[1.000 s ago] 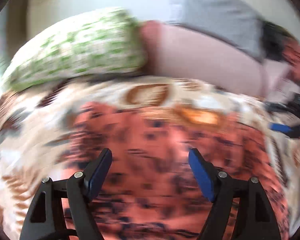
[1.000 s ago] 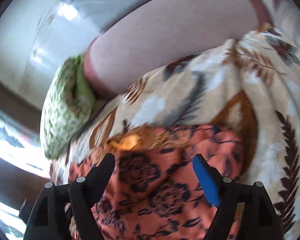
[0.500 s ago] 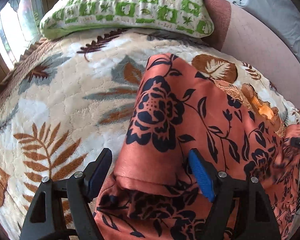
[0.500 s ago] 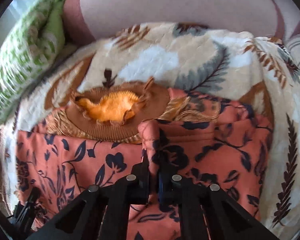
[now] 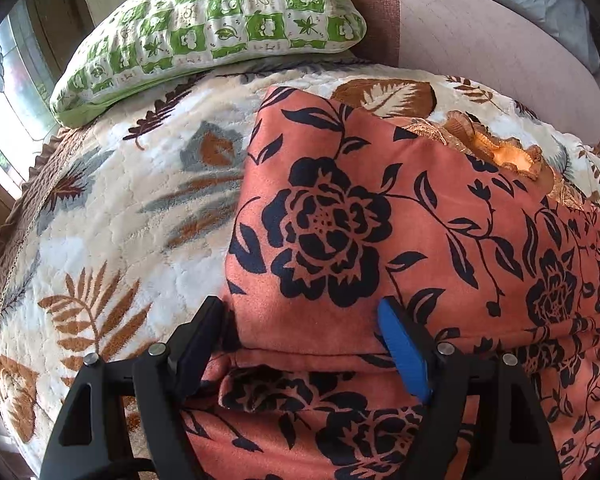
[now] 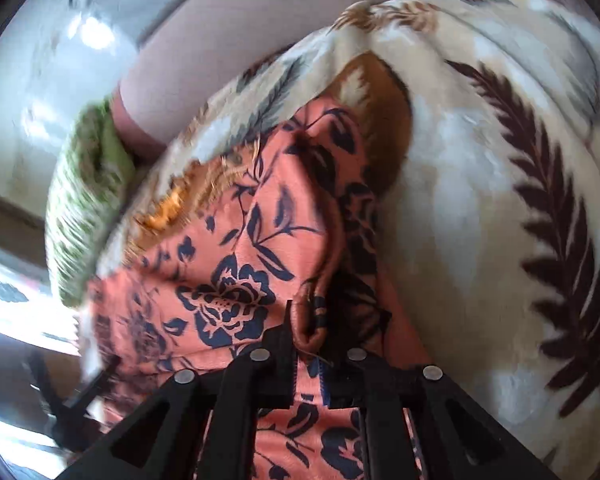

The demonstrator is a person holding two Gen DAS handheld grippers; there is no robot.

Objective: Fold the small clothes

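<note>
The garment is lying on the blanket, its near part doubled over, with a pillow behind it. The left gripper is hovering over the folded edge, fingers spread wide. The right gripper is pinching a bunched ridge of the garment, its fingers pressed together on the cloth.

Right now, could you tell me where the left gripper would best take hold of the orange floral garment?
Probably the folded edge of the orange floral garment, approached from the near side: it forms a thick ridge between the open left gripper fingers.
</note>
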